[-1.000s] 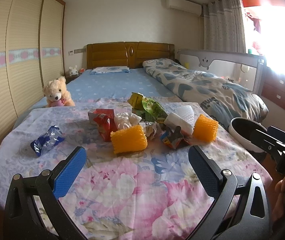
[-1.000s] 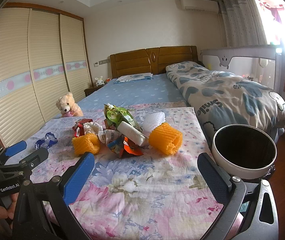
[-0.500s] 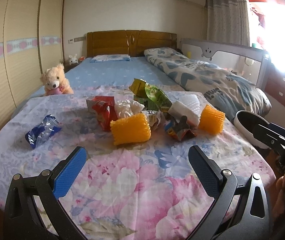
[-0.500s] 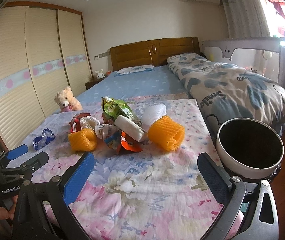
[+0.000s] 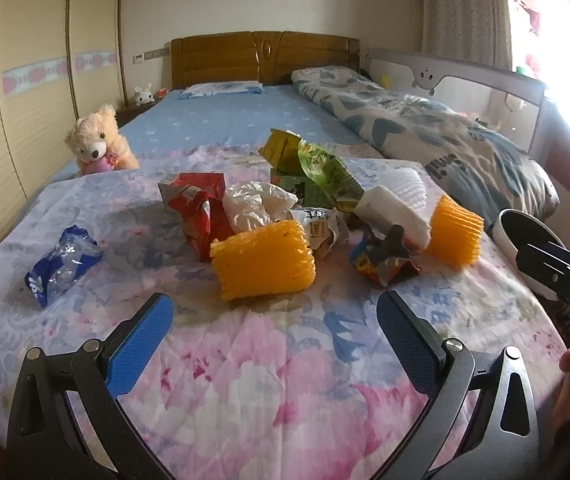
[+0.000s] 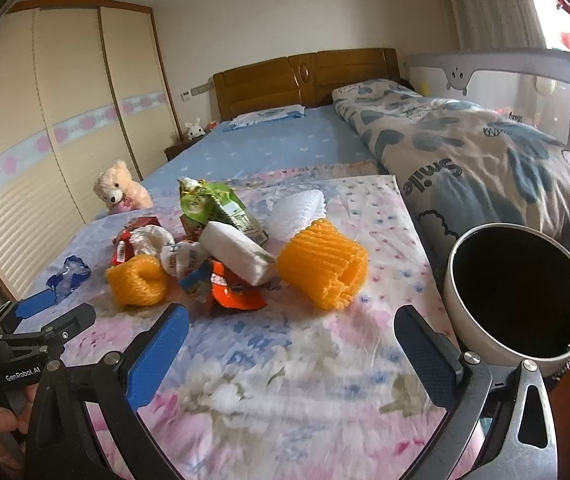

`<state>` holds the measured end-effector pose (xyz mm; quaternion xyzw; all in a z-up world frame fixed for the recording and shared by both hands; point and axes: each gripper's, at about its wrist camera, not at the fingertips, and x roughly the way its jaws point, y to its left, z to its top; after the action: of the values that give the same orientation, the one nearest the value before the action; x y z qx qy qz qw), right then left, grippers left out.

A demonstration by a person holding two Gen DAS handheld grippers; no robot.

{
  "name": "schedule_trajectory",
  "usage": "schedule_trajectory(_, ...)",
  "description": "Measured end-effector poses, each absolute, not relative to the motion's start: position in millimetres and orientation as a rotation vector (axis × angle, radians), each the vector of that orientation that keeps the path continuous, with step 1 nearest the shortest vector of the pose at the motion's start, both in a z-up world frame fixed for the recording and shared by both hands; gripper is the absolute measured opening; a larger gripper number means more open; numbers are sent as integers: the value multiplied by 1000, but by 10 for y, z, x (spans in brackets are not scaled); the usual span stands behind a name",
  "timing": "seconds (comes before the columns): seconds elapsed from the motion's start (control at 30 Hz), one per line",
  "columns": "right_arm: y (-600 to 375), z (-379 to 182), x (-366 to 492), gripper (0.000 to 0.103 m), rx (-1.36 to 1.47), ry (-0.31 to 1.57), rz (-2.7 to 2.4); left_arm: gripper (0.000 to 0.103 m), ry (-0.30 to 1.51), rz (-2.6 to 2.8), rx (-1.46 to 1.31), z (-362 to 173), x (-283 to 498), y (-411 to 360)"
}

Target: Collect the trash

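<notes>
Now both grippers have closed in on the trash pile, left gripper and right gripper spread wide, empty; bin waits, nothing collected yet.
</notes>
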<state>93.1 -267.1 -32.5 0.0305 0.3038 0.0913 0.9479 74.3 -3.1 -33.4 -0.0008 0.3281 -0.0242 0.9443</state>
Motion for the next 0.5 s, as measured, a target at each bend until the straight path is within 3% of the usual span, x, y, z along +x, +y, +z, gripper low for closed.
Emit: schedule_trajectory(0.5, -2892, -428, 1556, 102, 81, 698, 177, 103, 738, 3, 51, -460, 1231, -174)
